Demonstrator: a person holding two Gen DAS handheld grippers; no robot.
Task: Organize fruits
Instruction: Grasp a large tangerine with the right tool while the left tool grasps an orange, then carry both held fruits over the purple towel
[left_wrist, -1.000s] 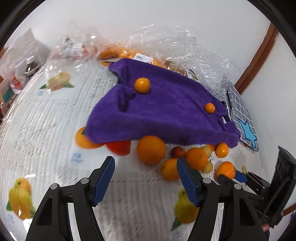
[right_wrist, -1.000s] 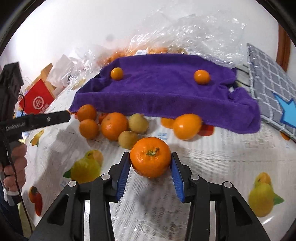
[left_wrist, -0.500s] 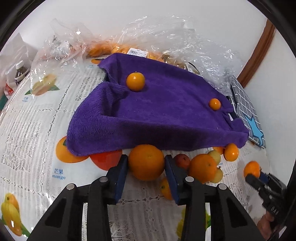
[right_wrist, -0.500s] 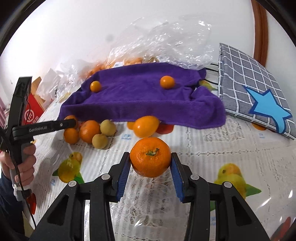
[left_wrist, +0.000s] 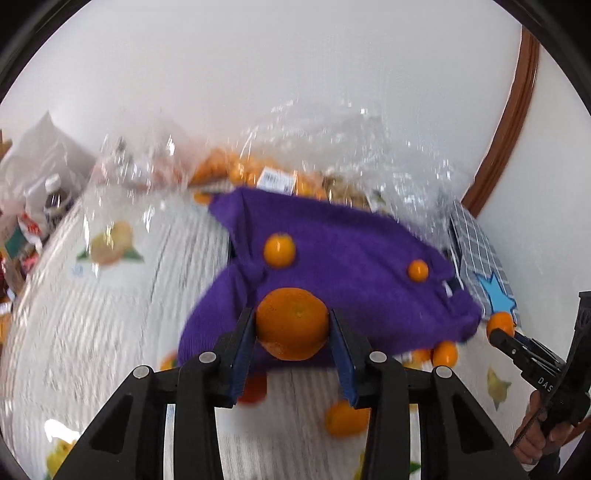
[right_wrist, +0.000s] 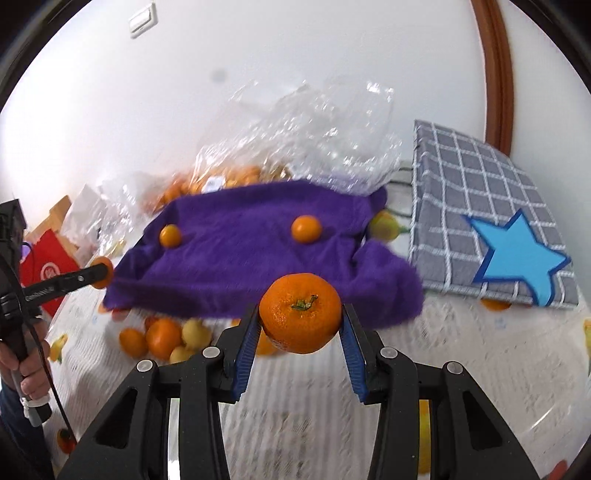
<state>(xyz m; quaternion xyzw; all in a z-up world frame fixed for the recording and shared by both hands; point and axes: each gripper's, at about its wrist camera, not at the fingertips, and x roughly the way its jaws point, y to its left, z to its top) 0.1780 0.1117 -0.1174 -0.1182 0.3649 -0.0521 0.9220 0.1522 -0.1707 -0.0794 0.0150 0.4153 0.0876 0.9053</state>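
White wall behind; worktop (left_wrist: 122, 302) in fruit-print cloth, purple towel (left_wrist: 351, 266) mid-scene. Left tongs (left_wrist: 292, 332), gaping a second ago, now clamped on orange (left_wrist: 291, 323), lifted before towel. Right tongs (right_wrist: 300, 325) keep mandarin (right_wrist: 300, 312) pinched, raised too. Both fruits airborne: likely bound for towel beside two small oranges (left_wrist: 279, 250). Loose pile (right_wrist: 162, 338) remains below.

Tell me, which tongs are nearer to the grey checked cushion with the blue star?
Right. The right tongs, holding a mandarin, are beside the cushion; the left tongs, holding an orange, are at the purple towel's other end.
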